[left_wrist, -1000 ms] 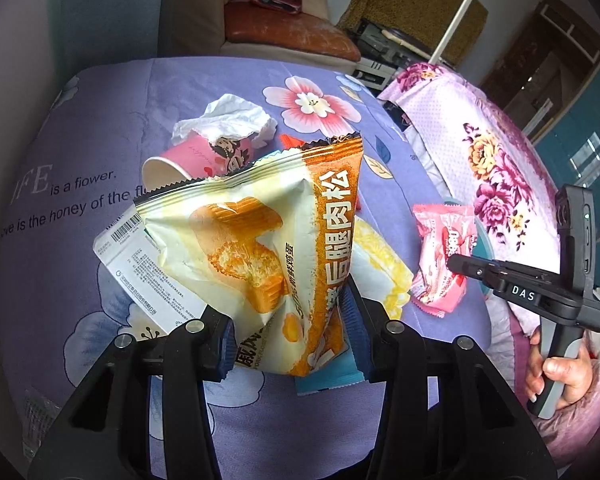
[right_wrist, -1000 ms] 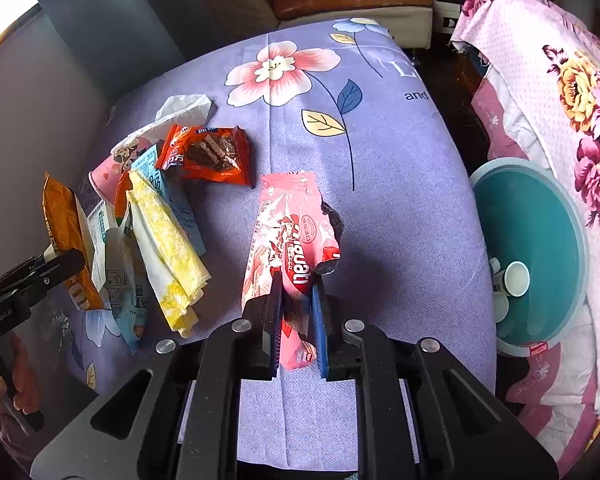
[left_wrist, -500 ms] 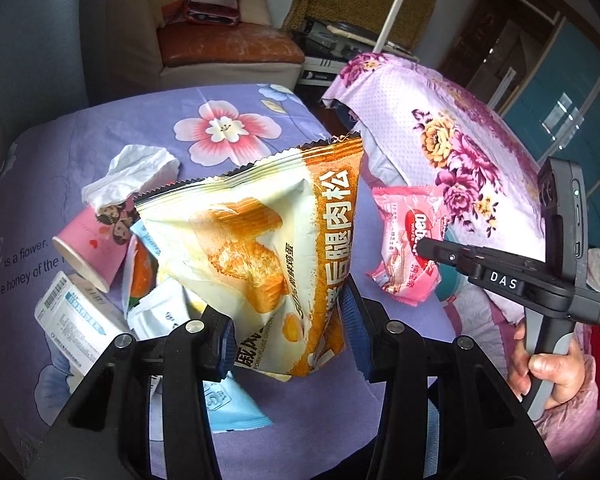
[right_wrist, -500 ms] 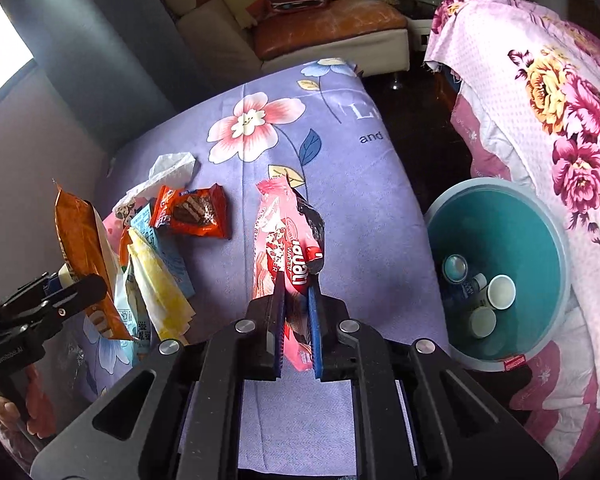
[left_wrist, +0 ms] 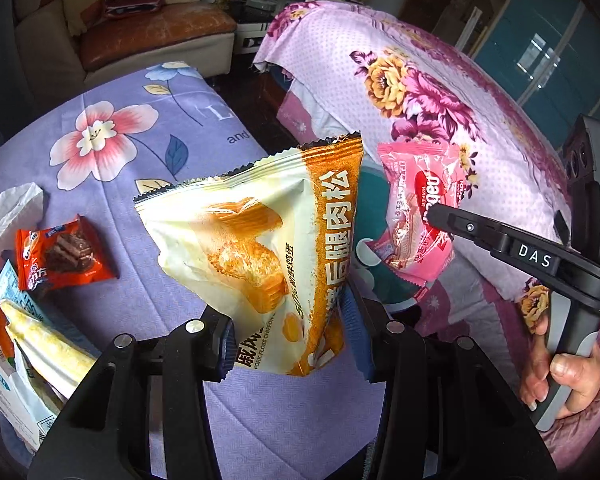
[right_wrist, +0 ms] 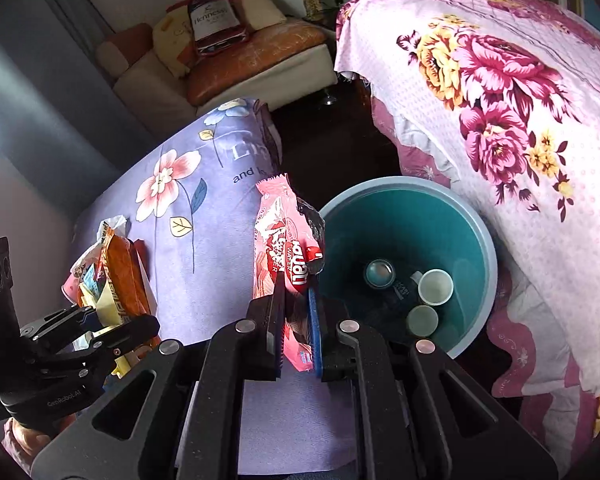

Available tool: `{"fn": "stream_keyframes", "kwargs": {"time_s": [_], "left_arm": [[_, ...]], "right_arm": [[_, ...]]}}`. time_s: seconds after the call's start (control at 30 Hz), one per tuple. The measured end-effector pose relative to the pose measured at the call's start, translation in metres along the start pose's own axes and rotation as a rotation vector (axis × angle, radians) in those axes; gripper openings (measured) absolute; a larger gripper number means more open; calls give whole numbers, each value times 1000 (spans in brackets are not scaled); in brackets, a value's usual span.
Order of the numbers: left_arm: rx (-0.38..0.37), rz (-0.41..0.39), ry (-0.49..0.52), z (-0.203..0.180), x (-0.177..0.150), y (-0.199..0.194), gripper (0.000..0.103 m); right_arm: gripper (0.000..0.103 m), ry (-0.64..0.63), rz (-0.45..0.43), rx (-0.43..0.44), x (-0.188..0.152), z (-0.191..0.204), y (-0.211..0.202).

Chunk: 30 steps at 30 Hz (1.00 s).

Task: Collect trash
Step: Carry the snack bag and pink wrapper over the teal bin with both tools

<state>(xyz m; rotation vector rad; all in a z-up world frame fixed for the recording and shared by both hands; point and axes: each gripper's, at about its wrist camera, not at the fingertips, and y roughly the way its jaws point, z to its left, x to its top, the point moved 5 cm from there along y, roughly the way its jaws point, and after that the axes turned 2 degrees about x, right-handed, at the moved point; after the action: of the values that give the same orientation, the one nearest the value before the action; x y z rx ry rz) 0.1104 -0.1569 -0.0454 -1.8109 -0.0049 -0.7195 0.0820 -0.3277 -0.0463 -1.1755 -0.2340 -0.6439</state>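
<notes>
My left gripper point(left_wrist: 288, 340) is shut on a yellow-and-orange cake wrapper point(left_wrist: 260, 248) and holds it up above the purple flowered table point(left_wrist: 148, 152). My right gripper point(right_wrist: 296, 320) is shut on a pink wafer wrapper point(right_wrist: 284, 252), held in the air at the table's right edge, beside the teal bin point(right_wrist: 472, 224). The pink wafer wrapper also shows in the left wrist view point(left_wrist: 416, 216), over the bin point(left_wrist: 374, 208). The bin holds several small cups and lids point(right_wrist: 434, 286).
More trash lies at the table's left: a red chocolate wrapper point(left_wrist: 60, 256), a yellow wrapper point(left_wrist: 44, 344), a white tissue point(left_wrist: 16, 204) and a medicine box point(left_wrist: 0, 396). A pink flowered bedspread point(right_wrist: 500, 92) rises right of the bin. A sofa point(right_wrist: 236, 64) stands behind.
Both grippers have swung right with their wrappers, away from the trash pile. The pink wrapper has left the table and now hangs by the bin.
</notes>
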Motion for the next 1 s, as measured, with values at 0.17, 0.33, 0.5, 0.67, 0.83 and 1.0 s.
{"fn": "stream_keyframes", "kwargs": {"time_s": [0.17,0.33,0.5,0.67,0.83,1.0], "left_arm": [[5,26,49,-28,6,19,46],[6,43,91,-51,14,33,47],[7,61,131,-71,19,47,47],[6,77,151,-86,23,60,47],[2,84,151,-92,28,70,47],[-5,88,146,-95,34,78,48]], "right_arm": [[10,52,-10,-14,0,-33,-3],[10,86,-27,-28,2,-59,-9],[10,106,-34,-38,2,-77,-14],[10,130,-32,-45,1,-91,-13],[10,145,-26,-51,-1,-100,-12],[10,154,-22,-58,-1,-106,-10]]}}
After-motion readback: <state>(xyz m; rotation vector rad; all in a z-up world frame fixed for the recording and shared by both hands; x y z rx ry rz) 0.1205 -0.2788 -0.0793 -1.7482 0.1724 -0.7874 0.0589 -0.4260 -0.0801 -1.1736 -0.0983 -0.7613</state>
